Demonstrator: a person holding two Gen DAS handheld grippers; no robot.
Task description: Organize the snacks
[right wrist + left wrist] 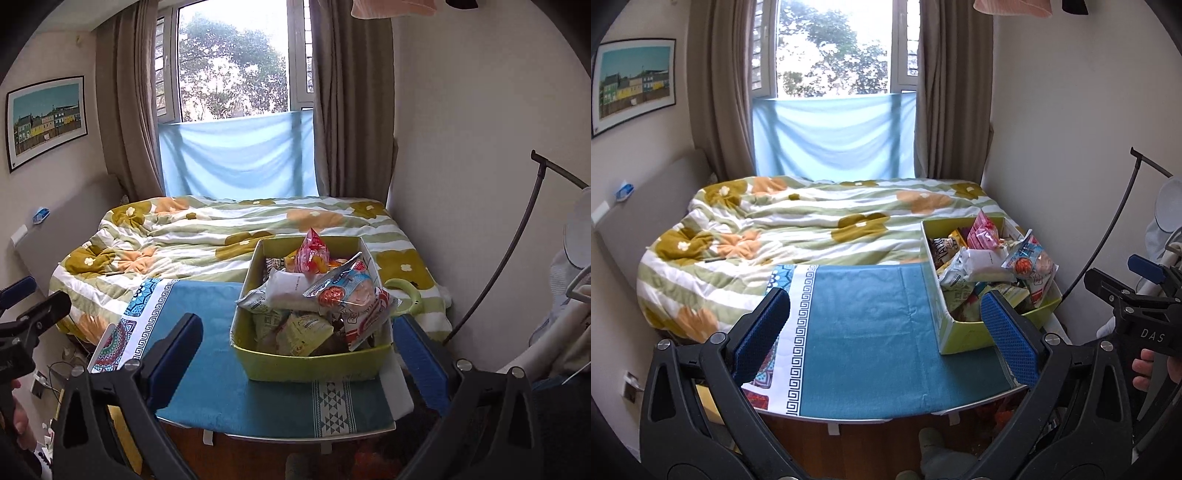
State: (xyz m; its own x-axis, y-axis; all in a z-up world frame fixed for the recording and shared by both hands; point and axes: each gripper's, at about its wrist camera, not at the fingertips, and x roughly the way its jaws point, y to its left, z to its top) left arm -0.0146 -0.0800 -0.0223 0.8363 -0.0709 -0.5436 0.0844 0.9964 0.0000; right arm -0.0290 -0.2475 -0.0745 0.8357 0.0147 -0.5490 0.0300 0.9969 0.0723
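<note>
Both grippers hang w/ jaws spread wide, nothing held: left gripper [886, 332] over the teal cloth-covered table [864, 332], right gripper [299, 354] lined up w/ the yellow-green cardboard box [310, 363] between its blue-padded fingers [177, 350] but short of it.

Box sits on the table's right part, near the front edge, up against the flower-patterned quilt on the bed [798, 225]. It's heaped w/ crinkly plastic snack packets [310, 295]: a pink-red pouch [312, 254] standing tall at the back, a white pillow pack [291, 286] lying across the middle, a clear bag w/ orange-red print [347, 290] on top, pale green sachets [303, 330] toward the front.

Handling, as a guess: packets are light, soft, air-puffed & slick; contents prob. crush easily. Best hold = the flat crimped seam or a corner, not the belly, w/ gentle squeeze. Topmost ones overhang the rim & could slide off if the pile's nudged. Box walls look thin, prob. flex if pinched.

Snacks all in the box fits either a jumble awaiting sorting or a finished gather-up.
</note>
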